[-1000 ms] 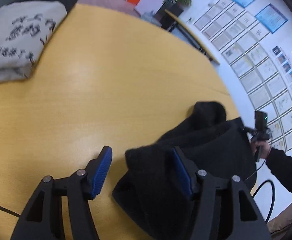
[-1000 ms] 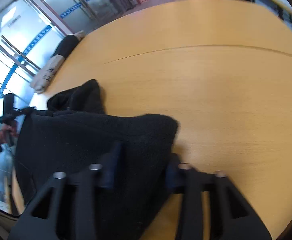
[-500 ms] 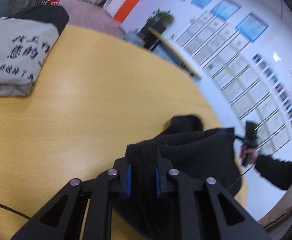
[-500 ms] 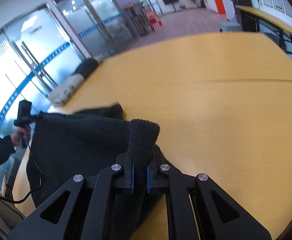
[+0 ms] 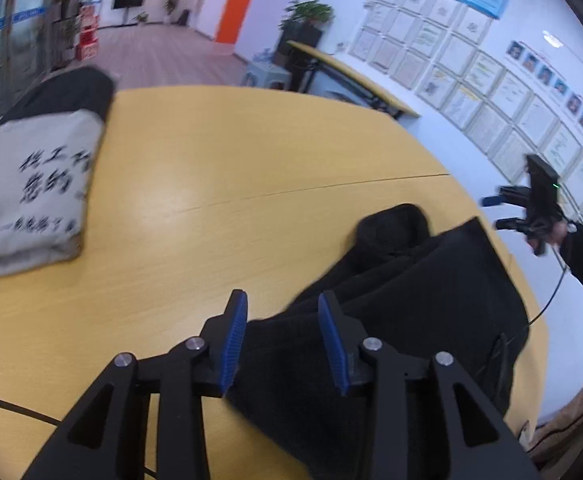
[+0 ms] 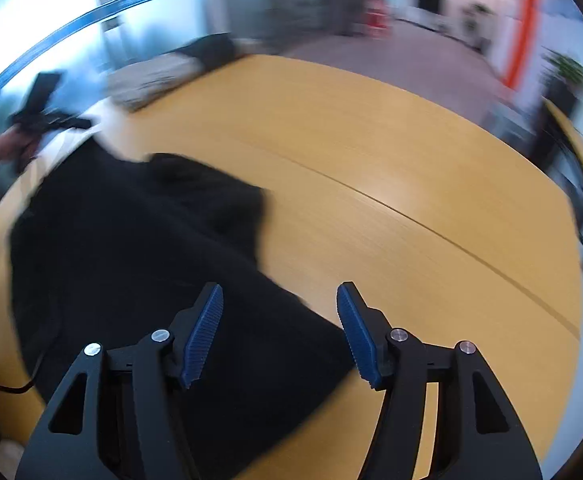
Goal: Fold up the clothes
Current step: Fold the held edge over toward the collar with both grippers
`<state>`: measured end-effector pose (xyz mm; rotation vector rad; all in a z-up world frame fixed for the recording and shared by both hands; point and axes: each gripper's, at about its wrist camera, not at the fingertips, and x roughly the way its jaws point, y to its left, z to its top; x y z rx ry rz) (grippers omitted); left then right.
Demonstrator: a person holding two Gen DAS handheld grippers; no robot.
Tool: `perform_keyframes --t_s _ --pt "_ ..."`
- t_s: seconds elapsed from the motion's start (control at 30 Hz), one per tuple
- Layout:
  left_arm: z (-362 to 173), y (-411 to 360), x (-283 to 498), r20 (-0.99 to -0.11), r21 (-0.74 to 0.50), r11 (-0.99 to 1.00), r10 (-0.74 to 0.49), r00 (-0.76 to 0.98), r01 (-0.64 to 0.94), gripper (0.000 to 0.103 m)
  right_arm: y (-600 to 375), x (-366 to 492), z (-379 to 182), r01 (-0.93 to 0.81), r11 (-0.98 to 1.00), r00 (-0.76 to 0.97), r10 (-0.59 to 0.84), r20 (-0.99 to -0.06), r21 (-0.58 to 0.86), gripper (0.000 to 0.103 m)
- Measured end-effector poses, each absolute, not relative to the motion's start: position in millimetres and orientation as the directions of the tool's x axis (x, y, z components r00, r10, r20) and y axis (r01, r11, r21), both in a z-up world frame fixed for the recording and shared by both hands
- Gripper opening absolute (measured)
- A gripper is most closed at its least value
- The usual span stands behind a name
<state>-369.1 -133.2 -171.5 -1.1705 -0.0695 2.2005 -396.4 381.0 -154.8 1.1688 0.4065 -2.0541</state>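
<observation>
Left wrist view: the left gripper (image 5: 282,338) has its blue-padded fingers (image 5: 233,338) spread apart, gripping nothing; between them lies the edge of the black fleece garment (image 5: 423,292), which spreads over the yellow wooden tabletop (image 5: 219,184) toward 3 o'clock. A folded grey printed cloth (image 5: 31,184) sits at 9 o'clock. The right gripper (image 5: 507,212), at 2 o'clock, hangs beyond the garment's far edge.

Right wrist view, blurred: the right gripper (image 6: 279,336) has its fingers (image 6: 357,334) wide apart and empty, above the black fleece garment (image 6: 139,248), which fills 7 to 10 o'clock on the tabletop (image 6: 411,200). The left gripper (image 6: 63,122) sits at 10 o'clock.
</observation>
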Motion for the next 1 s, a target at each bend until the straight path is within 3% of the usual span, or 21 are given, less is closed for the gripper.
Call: perform_keyframes --t_s 0.13,0.17,0.23,0.37,0.6,0.67,0.7,0.73,0.8,0.87,0.93,1.0 --pt "-173 -100 -358 -0.731 -0.328 -0.744 0.591 -0.343 -0.582 0.041 318 -424 -188 0.835 -0.526 -0.124 -0.466 -0.876 0.162 0.056" --pt "-177 -97 -357 -0.734 -0.341 -0.739 0.595 -0.327 -0.581 0.041 310 -432 -202 0.834 -0.516 -0.079 -0.46 -0.884 0.194 0.051" --pt "-183 -93 -352 -0.743 -0.347 -0.734 0.595 -0.307 -0.583 0.041 297 -437 -224 0.849 -0.485 -0.013 -0.415 -0.91 0.209 0.014" --pt "-191 -95 -340 -0.747 -0.36 -0.722 0.602 -0.281 -0.591 0.041 296 -423 -214 0.882 -0.433 -0.015 -0.425 -0.905 0.188 0.007" --pt "-196 -102 -325 -0.727 -0.385 -0.67 0.644 -0.238 -0.635 0.041 303 -373 -131 0.912 -0.395 -0.313 -0.504 -0.805 -0.108 0.008" --pt "-196 -103 -325 -0.717 -0.393 -0.657 0.657 -0.232 -0.643 0.041 303 -369 -139 0.892 -0.416 -0.374 -0.462 -0.804 -0.177 0.019" --pt "-197 -104 -327 -0.723 -0.389 -0.664 0.65 -0.235 -0.639 0.041 301 -372 -154 0.885 -0.427 -0.375 -0.412 -0.83 -0.187 0.039" --pt "-198 -104 -328 -0.728 -0.385 -0.67 0.643 -0.237 -0.635 0.041 300 -375 -168 0.885 -0.427 -0.357 -0.37 -0.858 -0.184 0.045" --pt "-200 -104 -331 -0.731 -0.385 -0.677 0.639 -0.24 -0.627 0.041 297 -379 -194 0.891 -0.421 -0.308 -0.287 -0.907 -0.17 0.036" --pt "-201 -100 -333 -0.727 -0.39 -0.674 0.643 -0.239 -0.627 0.042 300 -386 -187 0.872 -0.485 -0.268 -0.366 -0.891 -0.063 0.038" --pt "-204 -96 -336 -0.727 -0.392 -0.671 0.646 -0.236 -0.629 0.045 300 -393 -173 0.845 -0.53 -0.232 -0.484 -0.843 0.072 0.051" --pt "-213 -90 -344 -0.743 -0.387 -0.683 0.629 -0.229 -0.62 0.046 295 -396 -168 0.826 -0.544 -0.214 -0.551 -0.807 0.152 0.052"
